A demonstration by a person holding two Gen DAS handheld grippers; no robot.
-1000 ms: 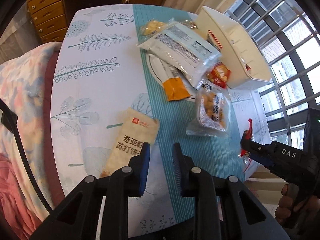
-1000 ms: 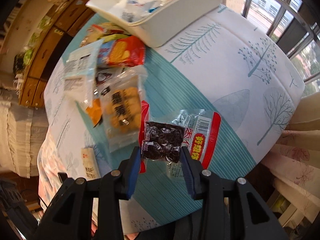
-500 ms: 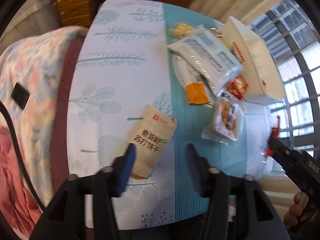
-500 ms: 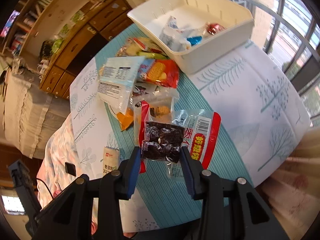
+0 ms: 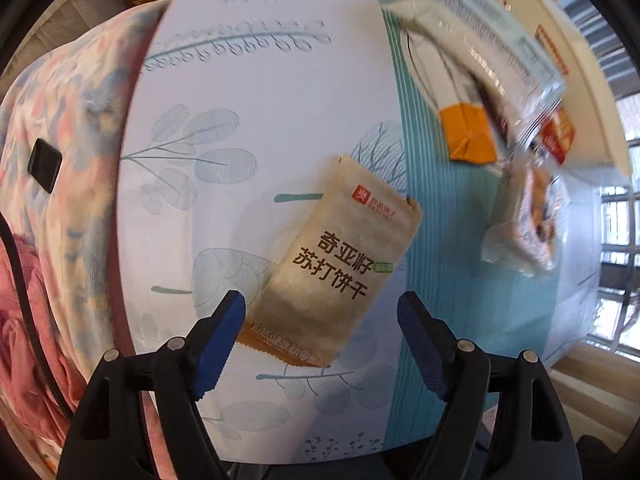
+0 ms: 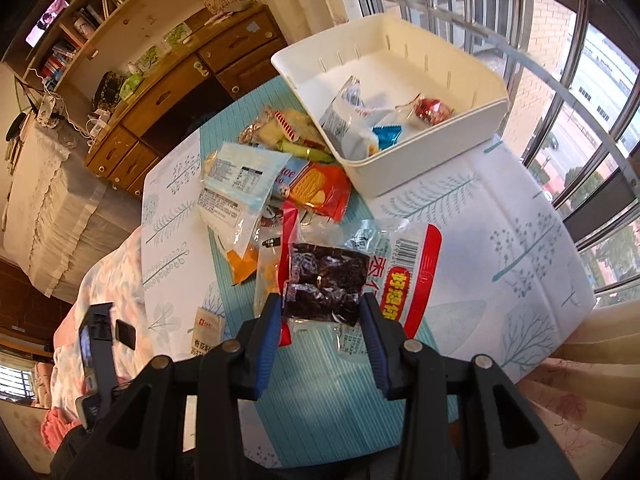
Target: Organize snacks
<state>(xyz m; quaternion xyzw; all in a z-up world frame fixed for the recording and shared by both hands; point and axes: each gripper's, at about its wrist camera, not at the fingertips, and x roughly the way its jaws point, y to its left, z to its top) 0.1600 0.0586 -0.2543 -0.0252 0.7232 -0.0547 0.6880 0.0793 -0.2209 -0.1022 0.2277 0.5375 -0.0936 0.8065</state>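
Over the last second we have spread our left gripper [image 5: 320,312] from nearly closed to wide apart and brought it in low over the tan cracker packet [image 5: 340,272], which lies flat on the tablecloth [image 5: 260,100] by itself, near our edge and well apart from the snack pile [image 6: 272,184]; the packet's near end now sits between the two blue pads, though they do not seem to touch it yet. We read this as the left side lining up its next pick. Our right gripper [image 6: 324,320] stays clamped on the dark-fruit bag [image 6: 326,288], a clear pouch with red edging and dark pieces inside, and it has risen and swung toward the white bin [image 6: 440,152], which now shows its inside with a few wrapped snacks already lying there. The bag hangs above the table, still short of the bin, with the pile of packets beyond it. So one snack is on its way to the bin while another is about to be gripped; most of the pile, including the red biscuit pack [image 6: 320,192] against the bin's near wall, remains to be sorted
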